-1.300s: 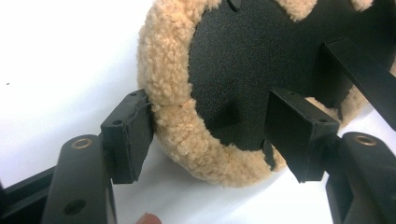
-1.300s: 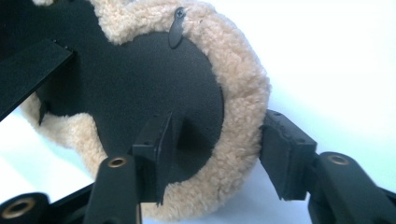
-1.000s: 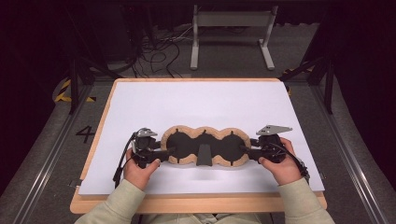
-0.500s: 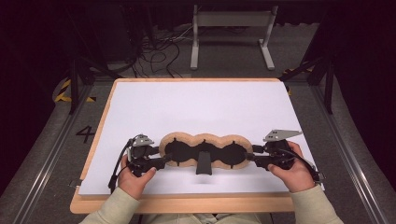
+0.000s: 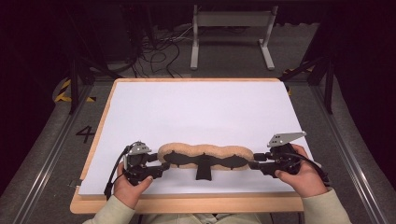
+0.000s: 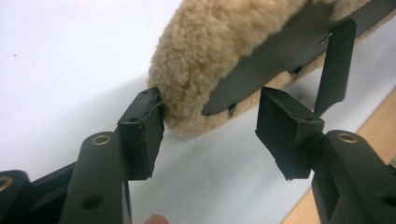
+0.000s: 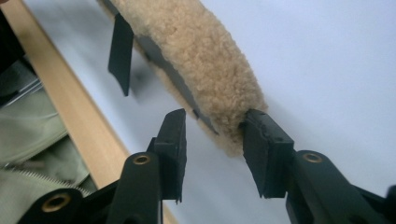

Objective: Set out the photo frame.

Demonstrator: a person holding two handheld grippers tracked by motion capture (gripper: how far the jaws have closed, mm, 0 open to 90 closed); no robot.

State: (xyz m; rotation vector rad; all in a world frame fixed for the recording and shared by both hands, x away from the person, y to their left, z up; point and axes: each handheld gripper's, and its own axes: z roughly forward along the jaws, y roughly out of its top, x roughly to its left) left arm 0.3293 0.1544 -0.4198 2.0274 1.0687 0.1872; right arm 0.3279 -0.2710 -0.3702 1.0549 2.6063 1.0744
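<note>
Both ends of fleece pad (image 5: 205, 151) bracketed: left gripper (image 6: 210, 133) and right gripper (image 7: 212, 140) jaws spread, just closing, 1 pad each touching fleece; next: clamp both.

Dark room; grey floor (image 5: 42, 154); cables (image 5: 161, 51); white metal stand (image 5: 231, 28); yellow-black tape (image 5: 63, 91).

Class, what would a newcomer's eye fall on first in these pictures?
A long tan fleece pad with a black scalloped backing lies across the near part of the white sheet on the wooden table. The left hand-held gripper and the right hand-held gripper sit at its two ends, jaws astride the fleece.
</note>
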